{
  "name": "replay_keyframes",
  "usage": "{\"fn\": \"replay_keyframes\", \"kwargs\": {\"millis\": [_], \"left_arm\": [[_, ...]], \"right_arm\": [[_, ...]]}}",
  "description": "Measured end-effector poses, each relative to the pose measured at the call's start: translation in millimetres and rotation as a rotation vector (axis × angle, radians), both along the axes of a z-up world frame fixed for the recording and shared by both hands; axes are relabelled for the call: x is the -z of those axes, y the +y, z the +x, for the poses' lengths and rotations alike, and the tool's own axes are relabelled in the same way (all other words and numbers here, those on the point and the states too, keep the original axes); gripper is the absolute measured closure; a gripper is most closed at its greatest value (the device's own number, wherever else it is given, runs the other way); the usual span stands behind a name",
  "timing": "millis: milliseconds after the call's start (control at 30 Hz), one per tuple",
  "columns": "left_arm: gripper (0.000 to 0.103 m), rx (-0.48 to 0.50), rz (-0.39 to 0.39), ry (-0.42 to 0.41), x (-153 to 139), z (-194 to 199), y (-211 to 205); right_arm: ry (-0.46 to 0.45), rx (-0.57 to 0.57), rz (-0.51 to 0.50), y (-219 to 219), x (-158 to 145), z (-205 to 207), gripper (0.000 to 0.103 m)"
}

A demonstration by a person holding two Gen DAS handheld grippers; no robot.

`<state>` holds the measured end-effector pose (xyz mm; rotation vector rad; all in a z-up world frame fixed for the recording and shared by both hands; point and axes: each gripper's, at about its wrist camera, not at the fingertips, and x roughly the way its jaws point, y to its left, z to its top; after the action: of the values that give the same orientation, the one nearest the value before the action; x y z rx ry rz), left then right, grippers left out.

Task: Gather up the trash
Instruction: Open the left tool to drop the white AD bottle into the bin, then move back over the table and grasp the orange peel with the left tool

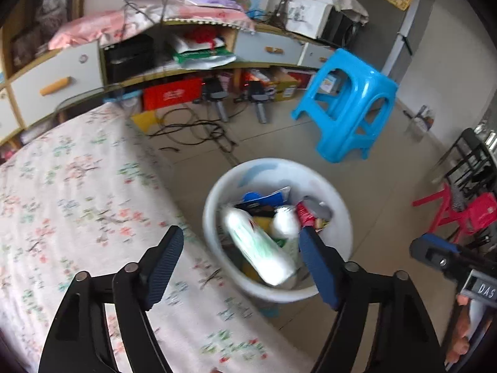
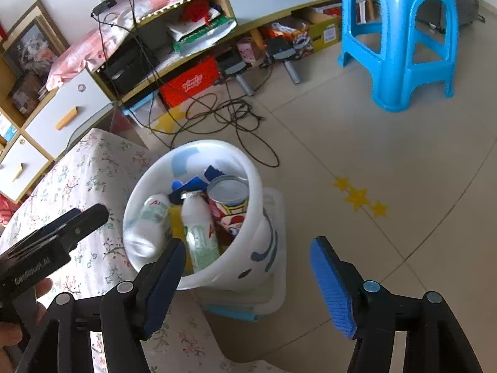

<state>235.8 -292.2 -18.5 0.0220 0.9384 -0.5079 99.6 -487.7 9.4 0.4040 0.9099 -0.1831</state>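
Observation:
A white plastic bin (image 1: 338, 205) stands on the floor beside the floral-cloth table. In it lie a blurred white bottle with a green label (image 1: 261, 248), a second white bottle (image 1: 284, 220) and wrappers. My left gripper (image 1: 240, 236) hangs open above the bin's near rim, its pads apart from everything. In the right wrist view the bin (image 2: 198, 147) holds two white bottles (image 2: 198, 230), a printed can (image 2: 228, 199) and blue wrappers (image 2: 192, 183). My right gripper (image 2: 248, 244) is open over the bin's right side with nothing between its pads.
The bin rests on a low white box (image 2: 273, 295). The floral-cloth table (image 1: 77, 202) lies to the left. A blue stool (image 1: 348, 102), loose cables (image 2: 217, 115) and a cluttered cabinet (image 1: 198, 59) are beyond. A red stool (image 1: 459, 214) stands at right.

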Motion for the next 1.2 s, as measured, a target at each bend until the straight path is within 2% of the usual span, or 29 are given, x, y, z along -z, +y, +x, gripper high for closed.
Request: {"fn": "replay_keyframes", "kwargs": {"millis": [67,133,267,333,500,800,1067,1200], "left_arm": [[0.022,-0.008,0.010,0.003,-1.3,-3.7,9.5],[0.015,-0.022,0.024,0.000,-2.3,-9.3,21.2],[0.009,-0.042,0.051,-0.001,-4.2,-21.8,46.8],[0.001,-0.051,0.062,-0.006,-4.8,-30.2,61.9],[0.000,-0.078,0.086,-0.020,-8.6,-49.3,99.8],[0.000,-0.154,0.118,-0.009,-9.4,-75.8,176.9],[0.000,-0.267,0.160,0.026,-6.8,-84.1,251.2],[0.000,-0.356,0.123,0.069,-0.8,-82.7,298.8]], "right_arm": [[-0.001,-0.005,-0.005,3.4,-0.9,-0.1,0.028],[-0.003,-0.015,-0.008,8.1,-1.9,-0.2,0.026],[-0.001,-0.035,-0.024,18.6,-3.4,1.2,0.021],[0.001,-0.043,-0.029,24.4,-3.9,2.3,0.019],[0.009,-0.081,-0.073,48.7,-5.3,7.7,0.009],[0.031,-0.160,-0.117,94.6,-0.3,13.1,0.009],[0.055,-0.212,-0.096,128.3,8.2,22.5,0.007],[0.087,-0.238,-0.075,149.3,19.9,31.6,0.007]]}}
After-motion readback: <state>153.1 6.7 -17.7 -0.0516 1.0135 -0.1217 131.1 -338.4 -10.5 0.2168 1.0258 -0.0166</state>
